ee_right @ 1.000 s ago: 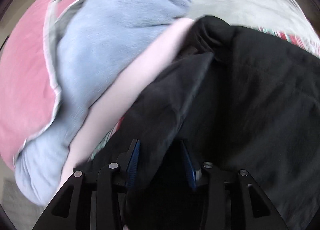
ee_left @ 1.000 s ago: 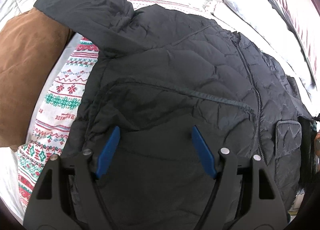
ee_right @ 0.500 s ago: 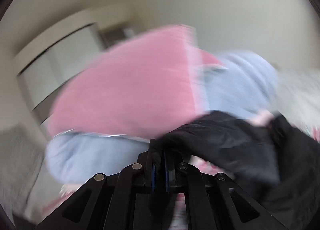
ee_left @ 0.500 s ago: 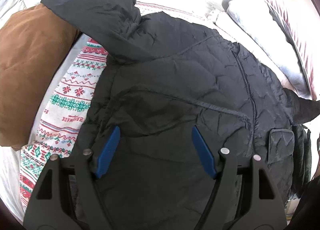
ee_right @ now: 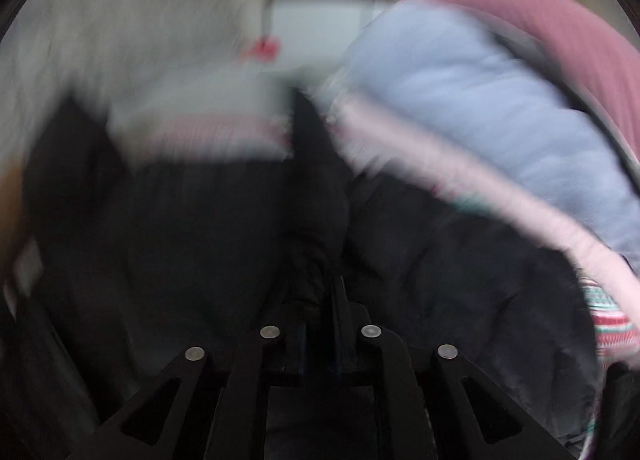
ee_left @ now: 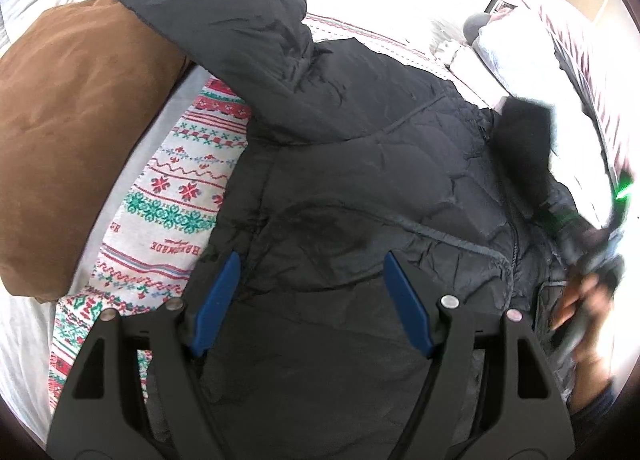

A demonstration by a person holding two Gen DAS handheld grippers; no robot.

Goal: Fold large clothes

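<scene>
A brown cushion (ee_left: 76, 140) fills the far left of the left wrist view, resting on a white quilt (ee_left: 24, 324). Just beside it runs a patterned blanket (ee_left: 168, 196) in red, green and white bands. The black quilted jacket (ee_left: 360, 180) lies front up on that blanket and takes up the middle of the view. One sleeve (ee_left: 224, 20) reaches up and left, its end draped over the cushion's top edge. The jacket's long axis runs from the hem, close to the camera at the bottom, up and to the right toward the collar; the zip (ee_left: 514, 244) follows that line. A patch pocket (ee_left: 550, 300) sits right of the zip; whether anything is in it cannot be told.

The left gripper (ee_left: 312, 300) hovers over the lower front of the jacket, blue pads spread wide, nothing between them.

At the right edge a blurred hand (ee_left: 584, 300) holds the right gripper (ee_right: 316, 300), with dark jacket fabric lifted above it. In the heavily blurred right wrist view, its jaws are pressed nearly together on a ridge of jacket cloth. Right of it lie a pale blue pillow (ee_right: 500, 120) and a pink pillow (ee_right: 560, 36).
</scene>
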